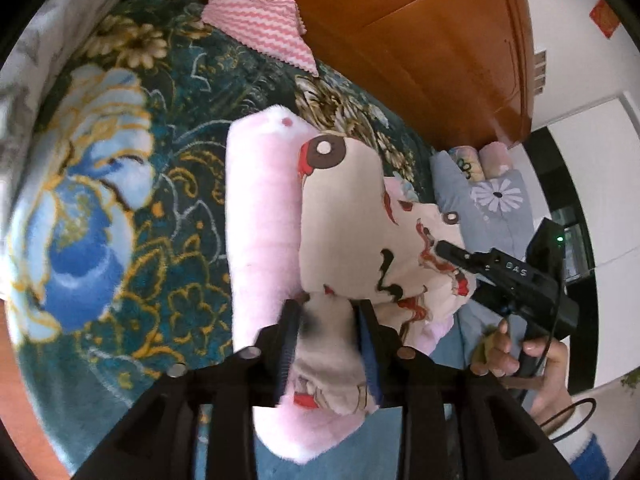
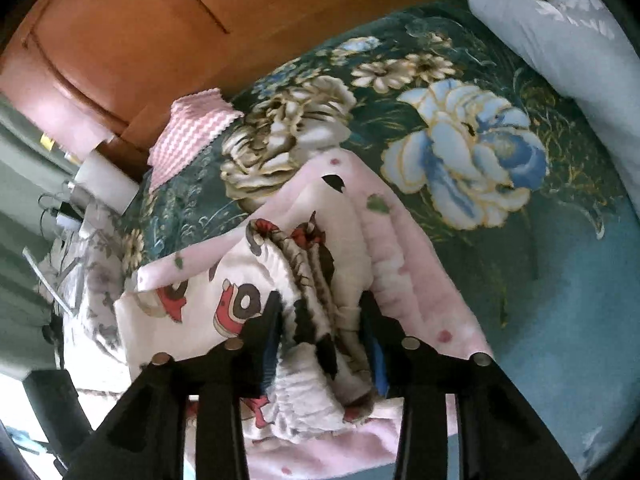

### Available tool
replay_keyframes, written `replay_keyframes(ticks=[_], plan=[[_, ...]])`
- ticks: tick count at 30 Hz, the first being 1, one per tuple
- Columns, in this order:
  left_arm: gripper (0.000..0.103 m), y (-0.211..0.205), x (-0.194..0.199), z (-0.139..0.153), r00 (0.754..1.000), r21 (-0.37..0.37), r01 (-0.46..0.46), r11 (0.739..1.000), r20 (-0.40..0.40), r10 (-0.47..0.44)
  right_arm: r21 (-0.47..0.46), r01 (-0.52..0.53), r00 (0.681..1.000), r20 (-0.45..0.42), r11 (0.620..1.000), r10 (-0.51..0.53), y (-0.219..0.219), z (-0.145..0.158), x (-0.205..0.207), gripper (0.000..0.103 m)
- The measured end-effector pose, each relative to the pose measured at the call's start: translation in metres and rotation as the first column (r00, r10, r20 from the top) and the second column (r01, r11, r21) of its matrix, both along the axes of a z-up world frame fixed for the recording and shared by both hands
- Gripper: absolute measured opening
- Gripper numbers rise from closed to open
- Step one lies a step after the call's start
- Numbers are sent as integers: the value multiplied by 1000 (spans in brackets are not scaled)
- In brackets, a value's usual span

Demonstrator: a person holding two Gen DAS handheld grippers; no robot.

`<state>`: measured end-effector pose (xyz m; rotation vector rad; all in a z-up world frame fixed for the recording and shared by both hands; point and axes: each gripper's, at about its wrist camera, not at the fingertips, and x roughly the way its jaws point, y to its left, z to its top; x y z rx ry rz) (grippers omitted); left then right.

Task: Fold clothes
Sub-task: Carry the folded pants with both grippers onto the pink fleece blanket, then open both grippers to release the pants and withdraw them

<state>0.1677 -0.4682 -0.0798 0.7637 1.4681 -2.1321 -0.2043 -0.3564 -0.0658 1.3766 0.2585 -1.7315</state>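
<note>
Folded pink garment point(image 1: 264, 216) with a cream cartoon print, lying on a bed point(image 1: 132, 168) covered in a dark teal blanket with large blue and cream flowers. Seen from the left wrist: left gripper point(image 1: 326, 320) low over the garment's near edge, jaws part-way apart, a fold of cream and pink cloth between the fingers point(image 1: 290, 328); impossible to tell whether the pads press on it. To the right, right gripper point(image 1: 460, 258), black, held in a hand point(image 1: 516, 352), its tip against the printed cloth at the garment's far side. Seen from the right wrist: right gripper point(image 2: 320, 328) over a bunched, gathered band of the garment point(image 2: 304, 280), jaws part-way apart with the ruffled cloth filling the gap between the fingers point(image 2: 270, 328); grip not certain either. Pink-and-white zigzag cloth point(image 1: 260, 28) folded at the bed's far edge, against a wooden headboard point(image 1: 400, 40). Grey-blue pillow point(image 1: 492, 200) with a white daisy at the bed's corner beside the headboard, just beyond the garment. Blue-cuffed sleeve point(image 1: 588, 456) at the lower right of the left wrist view.
</note>
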Motion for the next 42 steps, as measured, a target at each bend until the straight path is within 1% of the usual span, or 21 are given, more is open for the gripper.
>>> replay_keyframes(ticks=[2,5,6,8,10,12,13,15,17,18,19,20,21,23,24,25,27,30,33,39,42], plan=[[43,0,6,14,1000,-37,-27,999,11,27,4,-25,997,-72,1000,25,5,17,3,46],[46,5,5,47,999,-167,-43,985,1,43,-23,-23,979,-201,999,18,17,45,11,46],[50,7,0,54,1000,-209,-25,978,0,26,-59,-21,975,-221,998,8,22,53,16,46],[58,12,-15,61,1000,-272,20,962,15,-17,-129,-59,985,-168,990,37,28,55,29,46],[60,14,-32,61,997,-311,73,948,46,-61,-122,-83,992,-101,989,71,27,39,35,46],[63,12,-45,41,991,-275,110,955,105,-84,-116,-107,994,-36,987,103,25,24,40,46],[63,10,-50,26,987,-246,108,963,146,-74,-97,-103,994,-39,990,100,24,17,39,46],[63,14,-45,27,986,-249,100,963,157,-61,-60,-95,995,-45,994,92,22,2,38,46],[67,19,-41,27,984,-252,91,963,169,-49,-86,-76,996,-48,993,72,28,4,42,47],[78,22,-38,29,984,-254,87,963,172,-44,-110,-84,994,-73,990,76,35,9,48,52],[81,29,-33,35,987,-261,87,962,155,-47,-134,-92,992,-98,987,79,41,13,55,59],[81,37,-27,42,990,-275,86,958,133,-51,-149,-100,989,-127,984,81,50,15,62,60],[84,48,-19,46,992,-309,85,947,116,-51,-158,-110,984,-155,981,85,61,14,70,61],[100,68,-12,45,988,-377,80,923,155,-22,-129,-113,979,-186,985,88,75,4,81,69],[103,78,-9,44,985,-407,80,910,171,-10,-108,-101,977,-196,989,78,85,-6,87,80],[103,88,-7,39,984,-423,86,902,176,-11,-87,-88,976,-207,992,68,95,-15,93,86],[103,106,-6,25,980,-433,100,896,199,-13,-60,-56,975,-219,997,42,104,-28,97,87],[103,117,-17,11,963,-447,142,883,268,-19,-11,8,970,-243,1000,-10,118,-52,104,98],[103,123,-34,-2,934,-471,214,856,356,-38,4,62,960,-274,998,-58,122,-68,106,98],[103,130,-41,-6,950,-648,136,750,300,87,-46,113,926,-357,992,-122,117,-83,101,99],[103,135,-47,-19,945,-677,115,727,301,132,-59,91,891,-440,994,-108,111,-88,107,99]])
